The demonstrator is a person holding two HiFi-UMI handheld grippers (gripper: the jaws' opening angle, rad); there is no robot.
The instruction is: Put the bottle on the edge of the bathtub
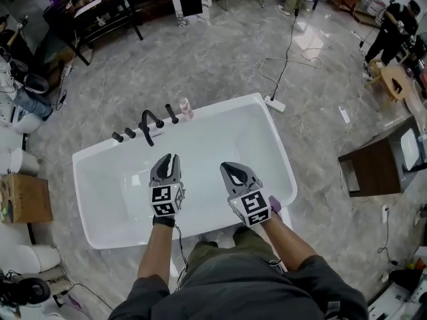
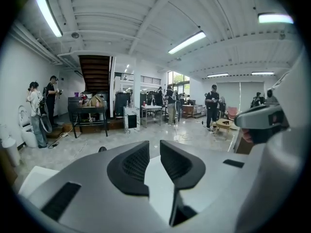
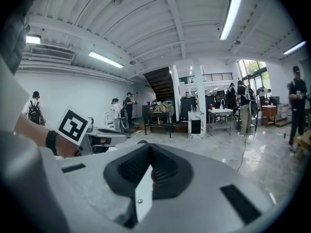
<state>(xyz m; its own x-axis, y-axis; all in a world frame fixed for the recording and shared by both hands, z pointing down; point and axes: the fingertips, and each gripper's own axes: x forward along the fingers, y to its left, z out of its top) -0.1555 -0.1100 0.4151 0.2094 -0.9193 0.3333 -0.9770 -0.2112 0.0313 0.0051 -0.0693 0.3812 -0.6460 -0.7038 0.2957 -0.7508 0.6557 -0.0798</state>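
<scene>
One bottle (image 1: pixel 186 108) stands on the tub's (image 1: pixel 220 145) far edge by the faucet (image 1: pixel 150 122). Two grippers hover over the tub: the left gripper (image 1: pixel 170 159) is slightly parted and empty, the right gripper (image 1: pixel 233 169) clenched.

Open bathtub (image 1: pixel 220 139) basin, taps (image 1: pixel 148 127) crowd far rim

Bathtub (image 1: pixel 220 129): white, smooth, high gloss. On its far rim, faucet (image 1: pixel 148 123) matt black, metal by the look; bottle (image 1: pixel 185 107) pale pink, likely plastic. Floor (image 1: pixel 220 52) around the tub: grey veined stone, polished, reflective. Right of tub, cabinet (image 1: pixel 370 169) dark wood grain. Left of tub, box (image 1: pixel 27 199) plain brown cardboard. Left gripper (image 1: pixel 168 157), right gripper (image 1: pixel 230 169): matt grey plastic shells; pads (image 2: pixel 131 165) black, ribbed, dull.
</scene>
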